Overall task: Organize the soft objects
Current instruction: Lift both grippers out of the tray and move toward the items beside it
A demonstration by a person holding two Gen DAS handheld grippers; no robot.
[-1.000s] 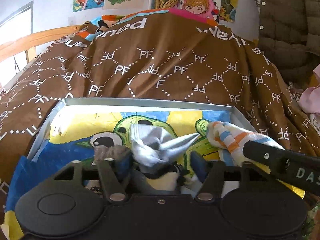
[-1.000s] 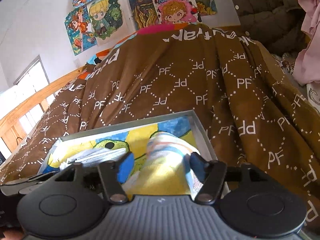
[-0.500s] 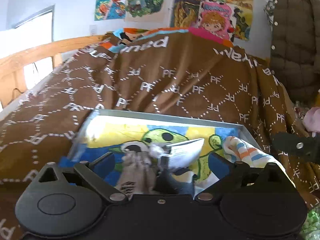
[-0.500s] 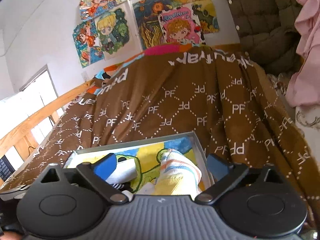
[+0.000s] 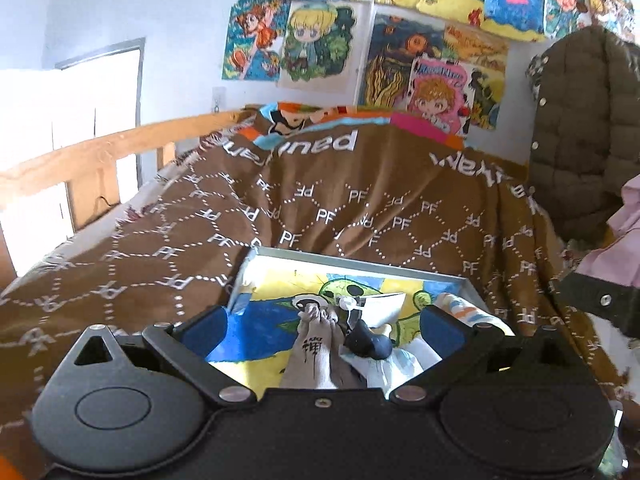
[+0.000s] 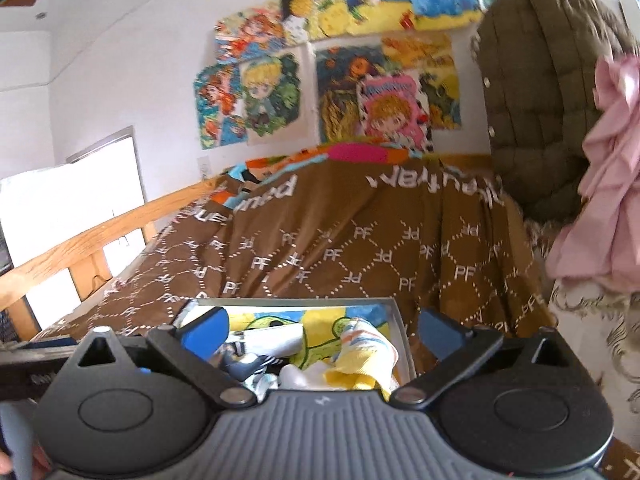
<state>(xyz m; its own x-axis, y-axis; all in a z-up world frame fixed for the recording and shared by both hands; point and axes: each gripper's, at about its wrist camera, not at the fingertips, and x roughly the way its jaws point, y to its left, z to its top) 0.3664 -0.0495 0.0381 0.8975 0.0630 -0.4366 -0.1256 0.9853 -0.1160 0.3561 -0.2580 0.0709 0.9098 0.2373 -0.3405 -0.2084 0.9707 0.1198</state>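
Both tongs, left (image 5: 322, 330) and right (image 6: 322, 330), gape empty above the box (image 5: 360, 262) on the bed, socks (image 5: 316, 354) lying inside, apparently dropped there for sorting.

This is a bedroom in a home. A wooden-railed bed (image 5: 92, 160) lies under a brown patterned blanket (image 5: 360, 208), hand-coloured cartoon drawings (image 5: 316, 44) cover the white wall, and a quilted olive jacket (image 5: 580, 128) hangs beside pink clothing (image 6: 612, 184).
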